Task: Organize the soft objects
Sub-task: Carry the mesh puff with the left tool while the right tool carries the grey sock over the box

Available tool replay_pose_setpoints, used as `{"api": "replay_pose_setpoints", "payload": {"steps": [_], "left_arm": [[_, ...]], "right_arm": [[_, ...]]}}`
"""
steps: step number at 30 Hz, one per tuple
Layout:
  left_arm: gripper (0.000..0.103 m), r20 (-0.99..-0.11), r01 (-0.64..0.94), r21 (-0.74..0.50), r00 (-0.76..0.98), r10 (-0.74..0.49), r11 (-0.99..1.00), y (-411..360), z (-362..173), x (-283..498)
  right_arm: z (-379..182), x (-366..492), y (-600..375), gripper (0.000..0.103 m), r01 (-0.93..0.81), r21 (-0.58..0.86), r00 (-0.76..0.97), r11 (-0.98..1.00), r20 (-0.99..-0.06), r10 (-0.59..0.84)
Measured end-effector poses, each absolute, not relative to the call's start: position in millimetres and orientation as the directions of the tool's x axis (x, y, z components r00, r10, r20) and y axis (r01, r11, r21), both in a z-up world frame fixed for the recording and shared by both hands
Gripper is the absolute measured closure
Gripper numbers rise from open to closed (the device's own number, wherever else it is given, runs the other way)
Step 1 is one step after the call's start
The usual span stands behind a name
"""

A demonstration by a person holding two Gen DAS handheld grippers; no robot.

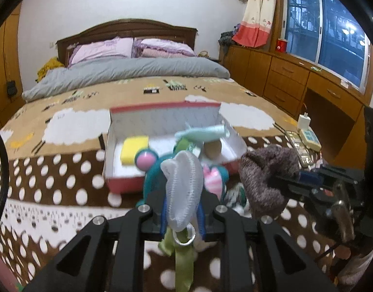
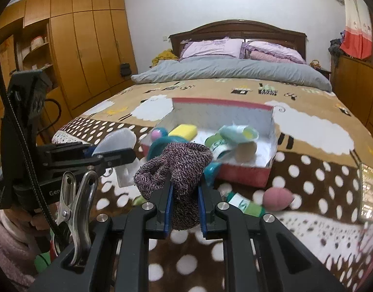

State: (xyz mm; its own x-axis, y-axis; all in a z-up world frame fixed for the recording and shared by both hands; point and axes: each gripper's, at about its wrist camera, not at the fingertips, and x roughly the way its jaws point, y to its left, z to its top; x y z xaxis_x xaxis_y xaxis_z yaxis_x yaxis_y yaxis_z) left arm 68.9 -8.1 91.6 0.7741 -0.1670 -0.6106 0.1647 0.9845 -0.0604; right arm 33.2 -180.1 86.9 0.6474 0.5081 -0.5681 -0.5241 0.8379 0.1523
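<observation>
My left gripper (image 1: 182, 209) is shut on a white mesh pouf (image 1: 184, 185) with a green ribbon and ring, held above the bed's near edge; it also shows in the right wrist view (image 2: 114, 142). My right gripper (image 2: 185, 202) is shut on a purple-grey knitted sock (image 2: 179, 168), also seen in the left wrist view (image 1: 266, 175). Ahead lies an open red-and-white box (image 1: 162, 119) holding a yellow sponge (image 1: 134, 152), a pale blue rolled cloth (image 1: 203, 132) and a cardboard tube (image 1: 213, 148). A teal toy (image 1: 150, 177) with a pink ball leans at the box front.
On the dotted bedspread (image 2: 308, 175) lie a pink egg-shaped sponge (image 2: 277, 198) and a green-and-white rolled item (image 2: 247, 205). Remote controls (image 1: 299, 149) and a white charger (image 1: 304, 120) lie at the bed's right edge. Wardrobes (image 2: 84, 56) stand left, drawers (image 1: 283, 77) right.
</observation>
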Motion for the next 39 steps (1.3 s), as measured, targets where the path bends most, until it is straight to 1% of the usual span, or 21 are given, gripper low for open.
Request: {"api": "replay_pose_setpoints", "payload": {"steps": [9, 23, 29, 35, 39], "left_arm": [[0.084, -0.598, 0.148, -0.02, 0.791, -0.13, 0.989, -18, 107, 119], [0.084, -0.621, 0.096, -0.023, 0.779, -0.089, 0.995, -30, 104, 206], [0.084, -0.664, 0.062, -0.028, 0.745, -0.065, 0.998, -34, 85, 243], [0.084, -0.724, 0.028, -0.069, 0.687, -0.069, 0.997, -34, 60, 267], [0.084, -0.758, 0.0, -0.052, 0.651, -0.039, 0.999, -37, 43, 277]], "right_arm": [[96, 65, -187, 0.085, -0.505, 0.132, 0.681, 0.853, -0.546, 0.488], [90, 116, -197, 0.085, -0.435, 0.107, 0.727, 0.894, -0.544, 0.419], [77, 134, -203, 0.085, -0.407, 0.118, 0.729, 0.906, -0.555, 0.4], [67, 150, -206, 0.085, -0.384, 0.117, 0.734, 0.916, -0.563, 0.379], [56, 157, -206, 0.085, -0.38, 0.12, 0.723, 0.917, -0.58, 0.375]]}}
